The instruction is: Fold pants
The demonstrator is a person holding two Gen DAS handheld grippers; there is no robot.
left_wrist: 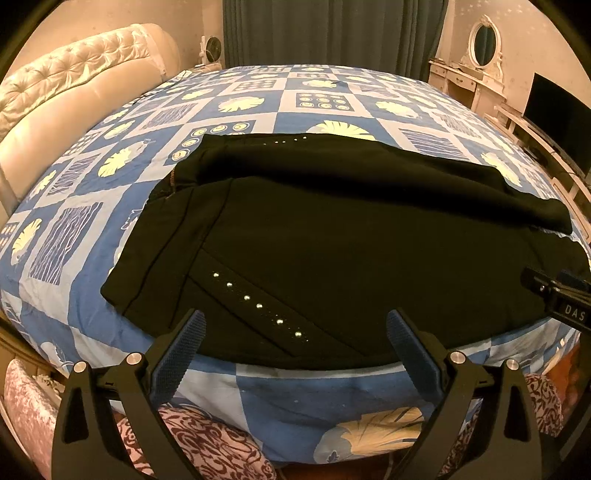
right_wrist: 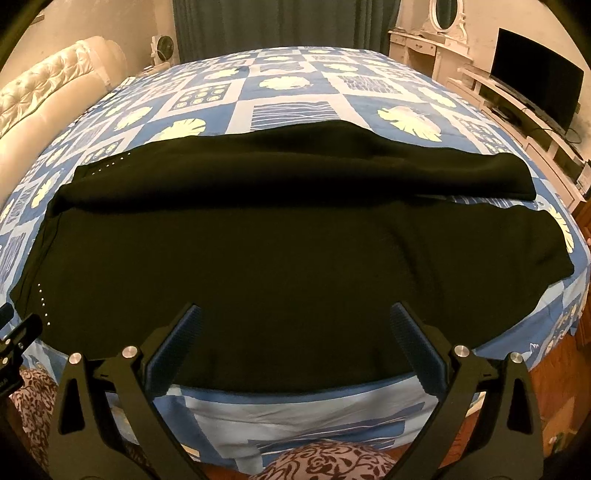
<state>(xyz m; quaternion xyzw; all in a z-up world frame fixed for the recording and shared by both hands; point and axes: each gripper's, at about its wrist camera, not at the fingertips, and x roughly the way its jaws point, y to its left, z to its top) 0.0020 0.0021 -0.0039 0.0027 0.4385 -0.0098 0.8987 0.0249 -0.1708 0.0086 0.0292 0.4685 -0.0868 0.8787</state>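
Lying flat across the middle of both views: black pants (left_wrist: 332, 240), spread on a bed (left_wrist: 258, 99) with a blue-and-white patchwork cover. Waist toward frame left, legs running to frame right. Far leg doubled over along the upper edge of the cloth, its hem ending at right centre in both views. Near leg reaching the bed's front edge, bottom centre. Row of small shiny studs (left_wrist: 258, 305) slanting across the lower-left part of the pants in the left wrist view; same row tiny at far left in the right wrist view.

Hovering at bottom centre of its own view, left gripper (left_wrist: 295, 332): jaws wide open, holding nothing, blue-padded tips over the near edge of the pants. Touching the cloth or just above it: cannot tell. Likewise right gripper (right_wrist: 293, 325) at bottom centre of its view: jaws spread wide, empty, tips over the near edge of the dark cloth. Part of the right gripper also at the right edge of the left wrist view.

Upper left of frame: cream tufted headboard (left_wrist: 70, 85). Top centre: dark curtains (left_wrist: 332, 29). Upper right: white dresser with oval mirror (left_wrist: 484, 38) and a dark screen (right_wrist: 537, 74).
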